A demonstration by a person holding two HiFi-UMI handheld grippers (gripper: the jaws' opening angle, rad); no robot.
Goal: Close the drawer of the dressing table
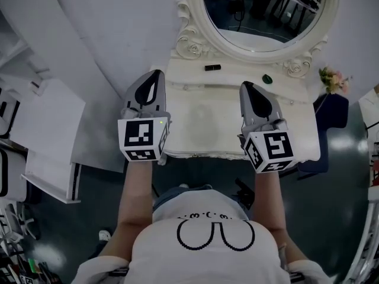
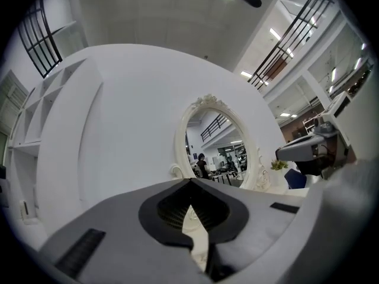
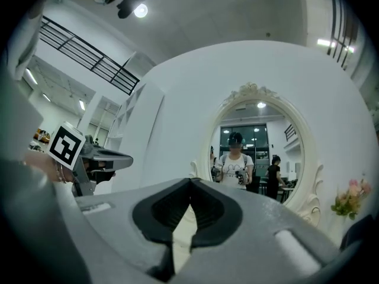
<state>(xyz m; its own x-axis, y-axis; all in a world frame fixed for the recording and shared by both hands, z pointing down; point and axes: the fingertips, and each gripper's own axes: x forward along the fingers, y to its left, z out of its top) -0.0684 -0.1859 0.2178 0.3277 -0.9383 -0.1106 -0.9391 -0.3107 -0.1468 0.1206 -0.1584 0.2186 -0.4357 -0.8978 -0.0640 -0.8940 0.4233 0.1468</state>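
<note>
The white dressing table (image 1: pixel 201 129) stands against the wall under its oval mirror (image 1: pixel 266 10). Its scalloped front edge (image 1: pixel 195 154) shows no drawer sticking out in the head view. My left gripper (image 1: pixel 158 74) hovers over the left part of the tabletop, shut with nothing in it. My right gripper (image 1: pixel 244 85) hangs over the right part, also shut and empty. In the left gripper view the jaw tips (image 2: pixel 190 180) meet in front of the mirror (image 2: pixel 216 149). The right gripper (image 3: pixel 190 179) likewise has its tips together, facing the mirror (image 3: pixel 257 149).
A small black item (image 1: pixel 212 67) and a green round thing (image 1: pixel 267 78) lie on the table's raised back ledge. Pink flowers (image 1: pixel 333 79) and a dark blue seat (image 1: pixel 329 120) are at the right. A white shelf unit (image 1: pixel 41 135) stands at the left.
</note>
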